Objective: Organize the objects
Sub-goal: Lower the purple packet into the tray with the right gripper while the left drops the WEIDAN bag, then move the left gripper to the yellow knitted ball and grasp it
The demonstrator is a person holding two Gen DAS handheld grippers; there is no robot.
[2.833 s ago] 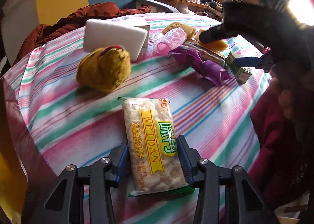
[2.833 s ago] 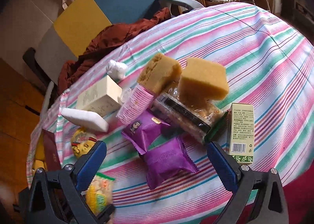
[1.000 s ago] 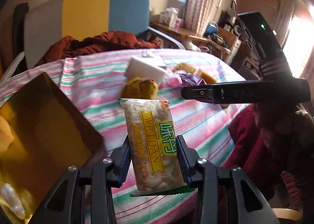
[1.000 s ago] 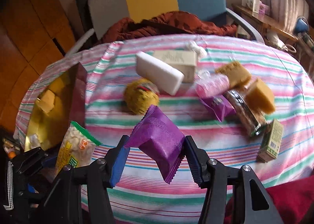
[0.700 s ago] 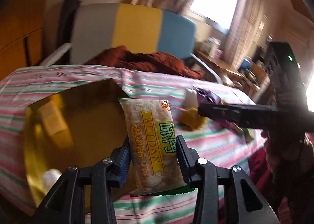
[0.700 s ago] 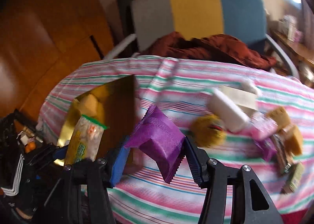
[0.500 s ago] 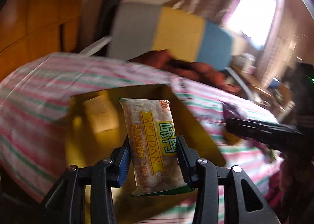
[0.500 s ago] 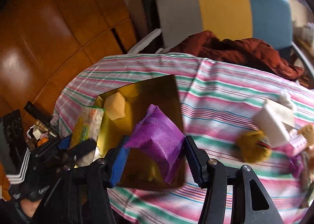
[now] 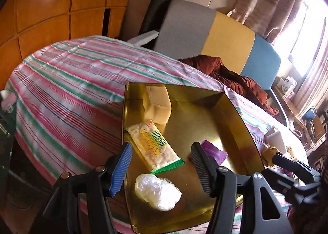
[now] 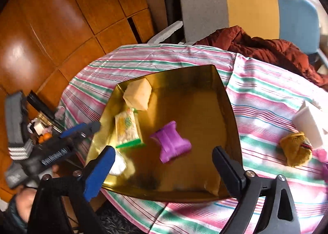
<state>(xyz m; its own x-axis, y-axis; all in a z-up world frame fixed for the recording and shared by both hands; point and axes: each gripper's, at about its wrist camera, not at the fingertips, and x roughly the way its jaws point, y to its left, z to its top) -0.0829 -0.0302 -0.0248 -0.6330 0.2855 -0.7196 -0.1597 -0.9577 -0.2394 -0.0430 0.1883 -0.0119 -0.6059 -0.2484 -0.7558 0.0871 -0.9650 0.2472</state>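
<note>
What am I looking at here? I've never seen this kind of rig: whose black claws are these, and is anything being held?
No robot: a person holds a hand gripper in each hand, each with a fisheye camera looking along its fingers. One view shows the left gripper, the other the right gripper. Both hang over a gold tray on a striped tablecloth, jaws opening, holding nothing. In the tray lie a rice-snack packet, a purple packet, a yellow sponge block and a white wrapped lump.
</note>
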